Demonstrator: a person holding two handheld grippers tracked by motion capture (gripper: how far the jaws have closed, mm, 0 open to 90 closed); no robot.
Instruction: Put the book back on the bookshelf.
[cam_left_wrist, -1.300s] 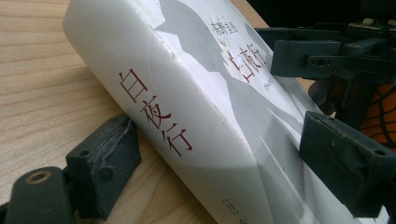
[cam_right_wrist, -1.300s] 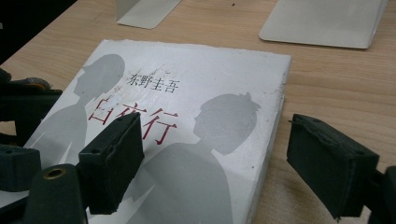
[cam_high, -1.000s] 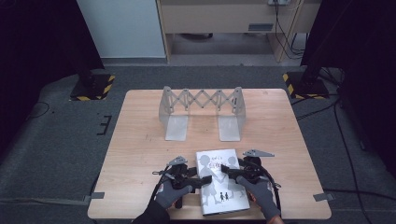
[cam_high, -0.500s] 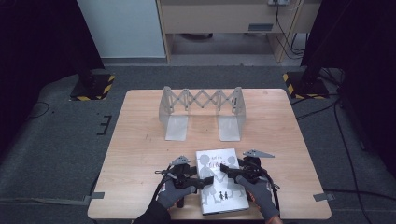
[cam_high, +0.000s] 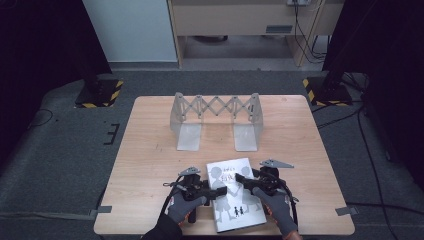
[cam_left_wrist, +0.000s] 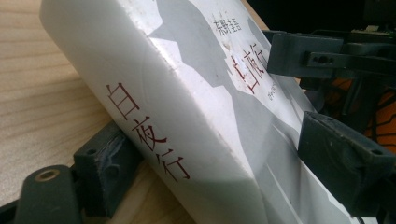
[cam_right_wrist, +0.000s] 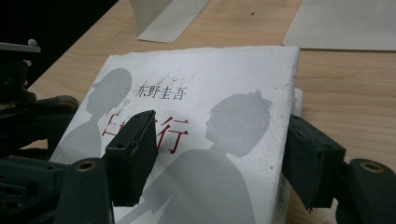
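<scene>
Both my claws at the white book

The book (cam_high: 234, 194) lies at the table's (cam_high: 150, 150) near edge; my left claw (cam_high: 204, 190) has just been closing over its spine, my right claw (cam_high: 243, 181) over its page edge, pads not visibly pressing yet.

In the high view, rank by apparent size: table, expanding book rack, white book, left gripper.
1. table
2. expanding book rack
3. white book, nearer the camera, so close to the rack
4. left gripper
</scene>
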